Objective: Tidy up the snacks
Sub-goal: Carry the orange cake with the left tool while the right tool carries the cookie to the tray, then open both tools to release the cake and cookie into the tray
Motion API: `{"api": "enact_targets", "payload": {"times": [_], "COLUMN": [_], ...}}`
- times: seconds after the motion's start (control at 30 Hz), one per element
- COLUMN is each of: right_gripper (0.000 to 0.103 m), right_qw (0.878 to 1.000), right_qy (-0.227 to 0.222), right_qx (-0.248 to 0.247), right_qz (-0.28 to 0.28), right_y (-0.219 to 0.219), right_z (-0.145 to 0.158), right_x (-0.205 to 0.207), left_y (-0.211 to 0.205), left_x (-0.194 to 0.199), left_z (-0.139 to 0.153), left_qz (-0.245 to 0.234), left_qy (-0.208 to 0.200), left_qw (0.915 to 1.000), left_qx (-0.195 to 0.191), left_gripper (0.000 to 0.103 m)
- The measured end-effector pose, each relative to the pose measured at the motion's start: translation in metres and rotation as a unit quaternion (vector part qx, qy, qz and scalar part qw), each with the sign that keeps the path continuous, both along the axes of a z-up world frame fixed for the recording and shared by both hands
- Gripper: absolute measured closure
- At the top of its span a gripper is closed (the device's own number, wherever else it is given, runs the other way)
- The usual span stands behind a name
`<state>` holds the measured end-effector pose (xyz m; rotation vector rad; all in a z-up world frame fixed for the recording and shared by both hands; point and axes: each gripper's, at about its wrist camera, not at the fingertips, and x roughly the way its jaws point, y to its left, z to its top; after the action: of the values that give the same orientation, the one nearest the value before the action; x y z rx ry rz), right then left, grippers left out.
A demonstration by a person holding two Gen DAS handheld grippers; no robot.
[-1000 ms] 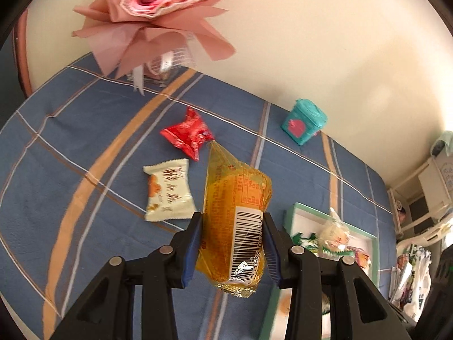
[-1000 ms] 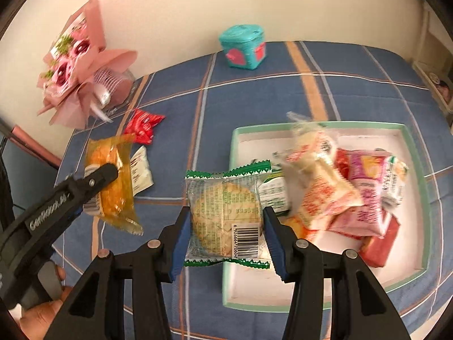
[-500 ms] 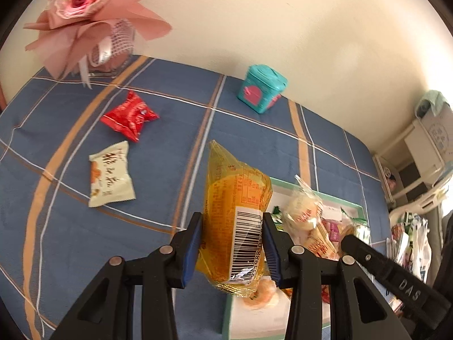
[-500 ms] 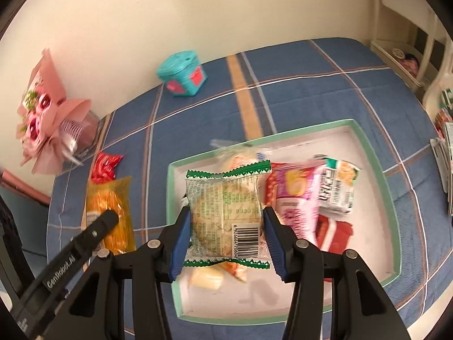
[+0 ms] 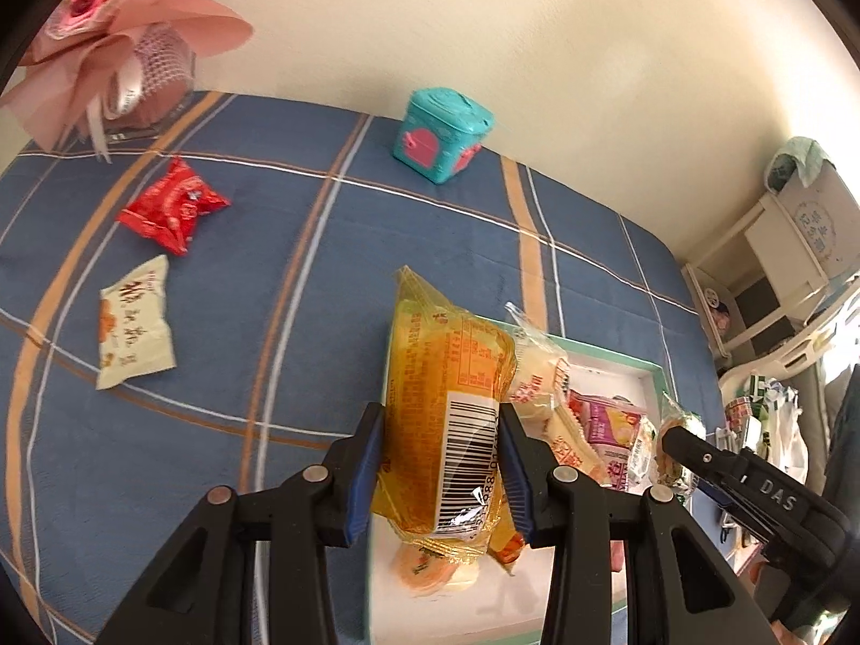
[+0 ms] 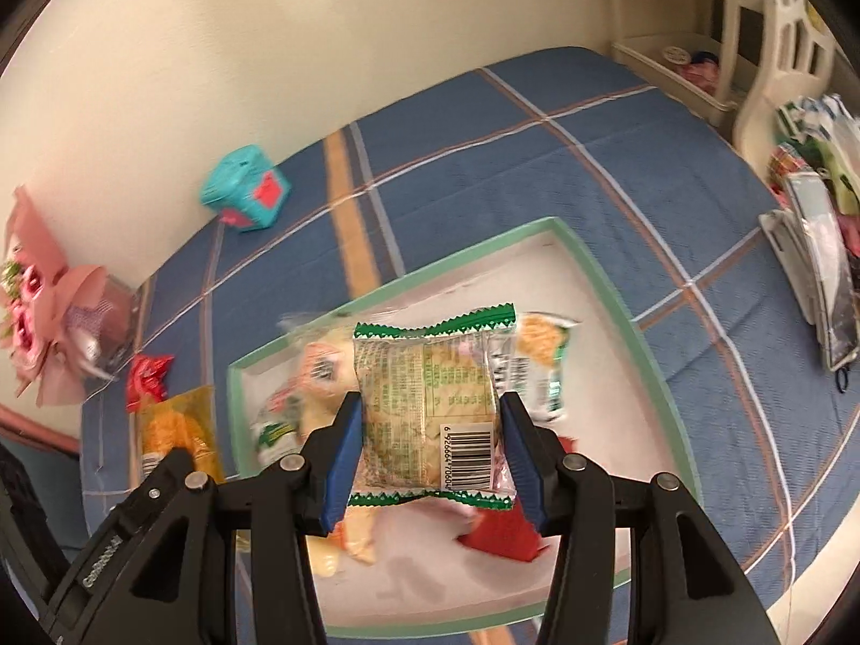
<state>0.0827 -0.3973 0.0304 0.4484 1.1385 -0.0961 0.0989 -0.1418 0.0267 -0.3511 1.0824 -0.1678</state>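
While both claws hover over the tray (image 6: pixel 618 290), each grasps one snack.
Left claw (image 5: pixel 442 475) grips yellow packet (image 5: pixel 446 403) above tray's near-left edge; right claw (image 6: pixel 430 449) clamps green-edged packet (image 6: pixel 430 403) over tray centre, nearer drop.

Blue plaid tablecloth (image 5: pixel 301 279), mint-rimmed white tray (image 6: pixel 618 290), yellow packet (image 5: pixel 446 419), teal box (image 5: pixel 443 131)

A home, likely a bedroom: a blue plaid cloth (image 5: pixel 301 279) covers the desk by a cream wall, with a pink paper bouquet (image 5: pixel 113 27), a teal toy box (image 5: pixel 443 134) and white shelves (image 6: pixel 699 70).
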Motion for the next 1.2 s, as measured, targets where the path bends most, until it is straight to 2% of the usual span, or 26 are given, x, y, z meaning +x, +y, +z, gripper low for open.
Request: {"api": "enact_targets", "payload": {"times": [0.17,0.43,0.9,1.2], "right_gripper": [0.051,0.051,0.051,0.051], "right_qw": [0.999,0.997,0.997,0.996], "right_qy": [0.02,0.046,0.059,0.068], "right_qx": [-0.019,-0.011,-0.025,-0.031], "right_qz": [-0.025,-0.056,-0.052,-0.055], "right_y": [-0.018,-0.036,-0.029,-0.022], "right_z": [-0.014,-0.036,-0.043,-0.05], "right_x": [0.002,0.003,0.006,0.009], "left_y": [-0.012,-0.02,-0.03,-0.028], "left_x": [0.009,0.021,0.024,0.026], "left_z": [-0.007,-0.021,-0.031,-0.039], "left_qz": [-0.016,-0.028,-0.045,-0.034], "left_qy": [0.007,0.012,0.015,0.03], "left_qw": [0.9998,0.9994,0.9987,0.9987], "left_qx": [-0.006,-0.018,-0.021,-0.021], "left_gripper": [0.06,0.06,0.06,0.059]}}
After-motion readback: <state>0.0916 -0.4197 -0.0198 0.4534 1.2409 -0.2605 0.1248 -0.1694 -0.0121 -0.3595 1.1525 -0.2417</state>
